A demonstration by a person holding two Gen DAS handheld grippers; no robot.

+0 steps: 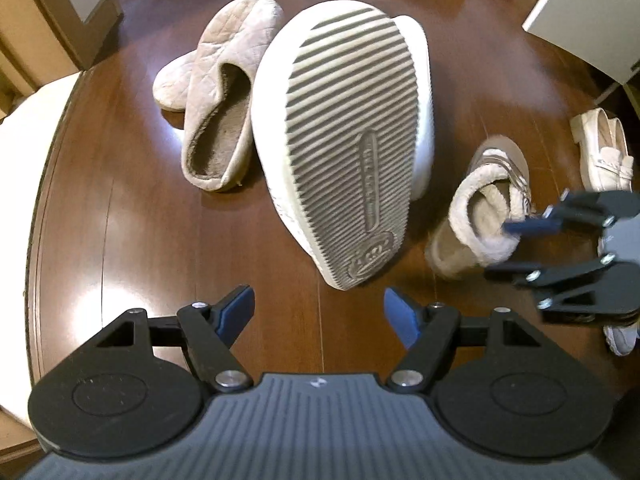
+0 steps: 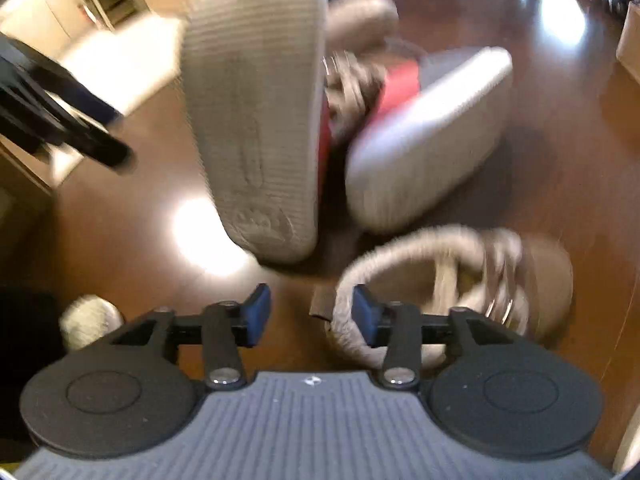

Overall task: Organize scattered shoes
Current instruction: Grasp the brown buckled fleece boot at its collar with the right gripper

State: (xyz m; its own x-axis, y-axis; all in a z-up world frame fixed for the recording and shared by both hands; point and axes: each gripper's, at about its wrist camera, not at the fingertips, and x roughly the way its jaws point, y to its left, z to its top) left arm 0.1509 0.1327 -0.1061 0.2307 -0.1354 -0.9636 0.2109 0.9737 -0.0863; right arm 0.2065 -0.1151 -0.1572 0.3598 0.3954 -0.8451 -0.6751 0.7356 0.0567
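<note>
The left gripper (image 1: 319,312) is seen pointed steeply down at a dark wooden floor (image 1: 132,232), its blue-padded jaws spread well apart with only bare floor between them. Just ahead of it a large white shoe (image 1: 344,140) is tipped on its side so that the ribbed grey sole faces the camera; a matching second white shoe (image 2: 428,136) is shown in the right wrist view, leaning beside the first with red lining visible between the two. To the left of the tipped shoe a pair of beige quilted slippers (image 1: 216,92) is placed side by side, touching the shoe's edge. To its right a small fleece-lined boot (image 1: 480,216) is set upright on the floor. The right gripper (image 2: 312,312) is positioned at this boot with its jaws parted at a moderate width; one pad is seen inside the fleece collar and the other outside it, but no firm clamping on the collar can be confirmed, as the view is blurred. A cream loafer (image 1: 604,152) is located farther right, well apart from the slippers.
</note>
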